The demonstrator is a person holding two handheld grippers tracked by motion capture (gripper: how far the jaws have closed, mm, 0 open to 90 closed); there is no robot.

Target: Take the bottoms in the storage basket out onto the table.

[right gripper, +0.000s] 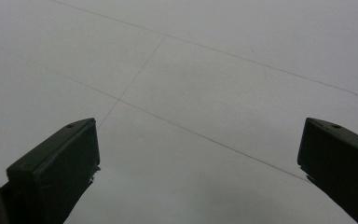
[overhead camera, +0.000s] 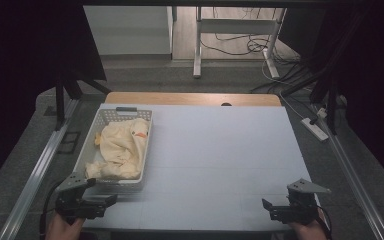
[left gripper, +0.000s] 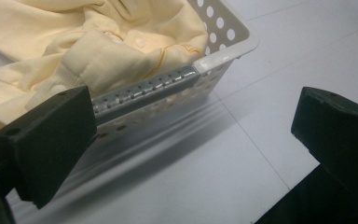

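While the crumpled pale-yellow cloth garment (overhead camera: 122,146) is lying in the white perforated plastic basket (overhead camera: 93,138) at the left of the pale surface (overhead camera: 220,150), nothing seems begun: the left claw (overhead camera: 111,200) and right claw (overhead camera: 266,206) are both gaping wide, gripping nothing. The left gripper view is showing snap buttons the high view is missing.
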